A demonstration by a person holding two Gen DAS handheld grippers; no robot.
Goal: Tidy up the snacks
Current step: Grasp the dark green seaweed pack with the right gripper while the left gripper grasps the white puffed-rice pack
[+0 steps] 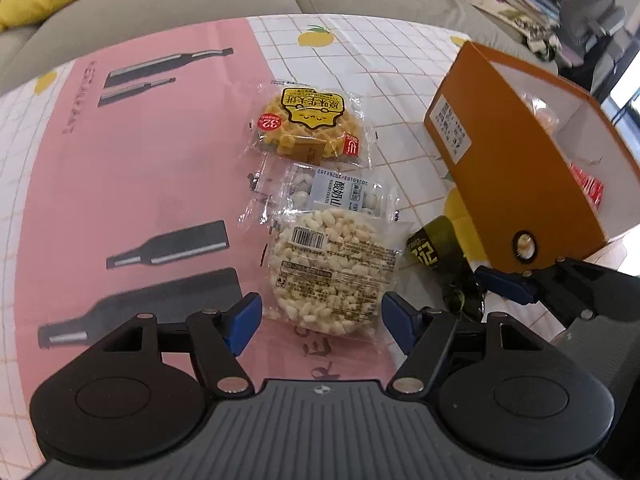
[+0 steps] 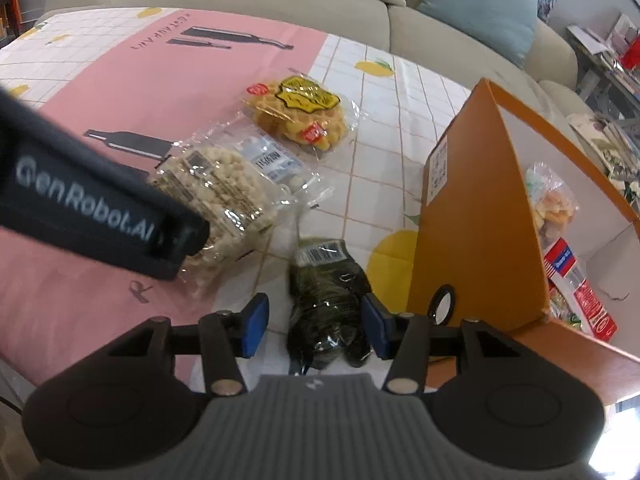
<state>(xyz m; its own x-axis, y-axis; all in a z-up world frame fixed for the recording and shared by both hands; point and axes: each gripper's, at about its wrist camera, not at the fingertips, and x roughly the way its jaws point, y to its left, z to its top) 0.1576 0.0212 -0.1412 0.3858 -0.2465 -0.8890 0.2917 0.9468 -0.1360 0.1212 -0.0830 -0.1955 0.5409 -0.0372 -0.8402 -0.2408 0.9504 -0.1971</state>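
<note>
Now both claws sit wide, nothing held. Left claw (image 1: 320,320) frames the rice cake (image 1: 332,272) on the tabletop (image 1: 120,184); right claw (image 2: 314,328) straddles the dark seaweed pack (image 2: 326,300), just beside the orange box (image 2: 476,216). Looks like pick-up step; next: pinch, lift, drop w/ snacks already in box.

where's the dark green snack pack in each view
Left wrist: dark green pack sits right of centre, low, between the puffed rice cake and the orange box.
Right wrist: dark green pack lies at bottom centre, between the open right gripper's fingers.
Shared landmark: the orange box, just right of the pack.
</note>
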